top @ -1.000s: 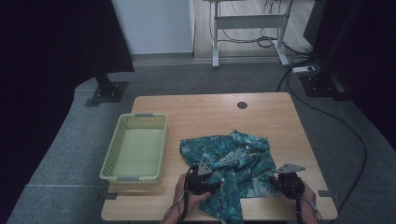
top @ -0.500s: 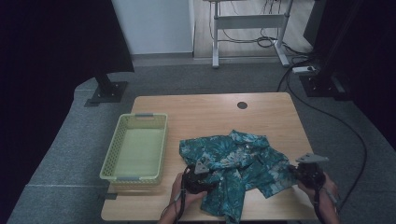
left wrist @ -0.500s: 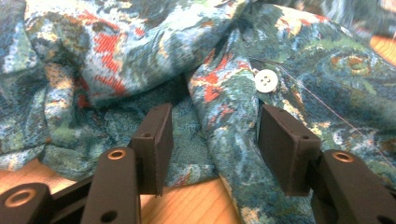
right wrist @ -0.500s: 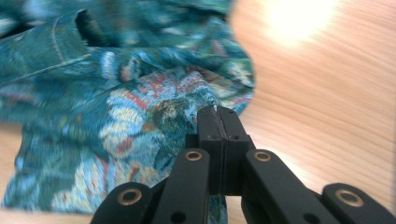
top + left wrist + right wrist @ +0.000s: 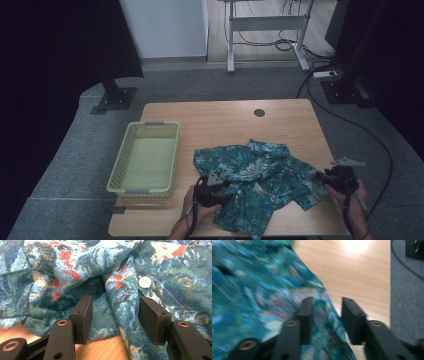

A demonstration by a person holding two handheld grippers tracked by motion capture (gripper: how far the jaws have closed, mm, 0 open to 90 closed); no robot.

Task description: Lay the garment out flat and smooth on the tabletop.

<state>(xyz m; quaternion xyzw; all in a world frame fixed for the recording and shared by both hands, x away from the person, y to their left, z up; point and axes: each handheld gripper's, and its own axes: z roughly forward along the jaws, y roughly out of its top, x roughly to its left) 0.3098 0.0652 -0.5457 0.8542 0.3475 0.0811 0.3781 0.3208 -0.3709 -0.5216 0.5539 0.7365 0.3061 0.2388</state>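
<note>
Grey carpet surrounded the wooden table (image 5: 225, 120), where a crumpled teal floral shirt (image 5: 255, 175) lay on the near right part. Its folds and a white button (image 5: 144, 281) sat just ahead of the left hand-held gripper (image 5: 113, 316), whose jaws stood wide over the cloth at the shirt's near left edge. The right hand-held gripper (image 5: 325, 317) had its jaws parted narrowly astride the shirt's right edge. A yellow-green basket (image 5: 122, 155) stood to the left.
</note>
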